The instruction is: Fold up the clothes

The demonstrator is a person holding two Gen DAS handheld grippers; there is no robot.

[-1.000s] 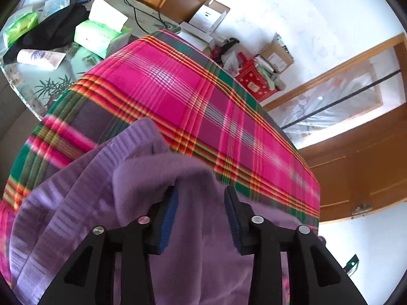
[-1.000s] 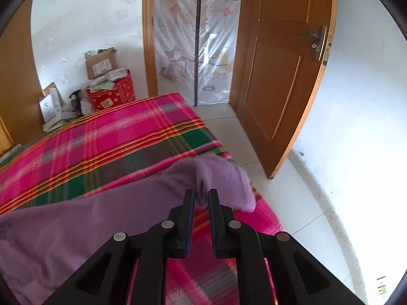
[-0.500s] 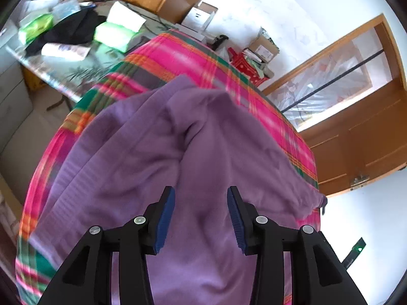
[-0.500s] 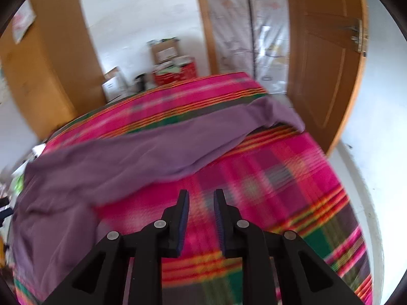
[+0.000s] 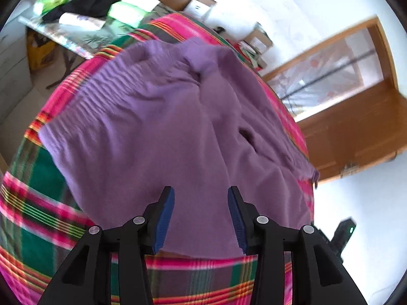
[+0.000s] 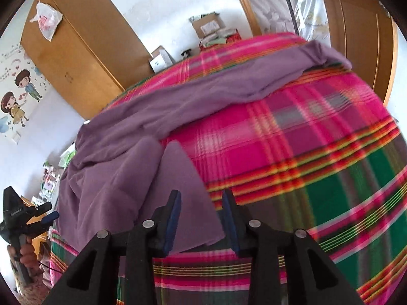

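Purple trousers (image 5: 178, 127) lie spread and rumpled on a pink and green plaid bedspread (image 5: 38, 203). The ribbed waistband (image 5: 101, 94) is at the left in the left wrist view. My left gripper (image 5: 201, 213) is open and empty, above the near edge of the trousers. In the right wrist view the trousers (image 6: 152, 117) run from the near left to the far right corner of the bedspread (image 6: 318, 152). My right gripper (image 6: 201, 216) is open and empty over the near hem. The left gripper (image 6: 38, 211) shows at the far left of that view.
A side table (image 5: 84, 23) with tissue packs, a bottle and a black cloth stands beyond the bed. A wooden wardrobe (image 6: 76, 50), cardboard boxes (image 6: 208, 25) and an open wooden door (image 6: 363, 38) are around the bed. White floor lies to the right.
Both grippers have let go of the trousers and drawn back toward the near edge of the bed. The right one went from shut on the leg end to open.
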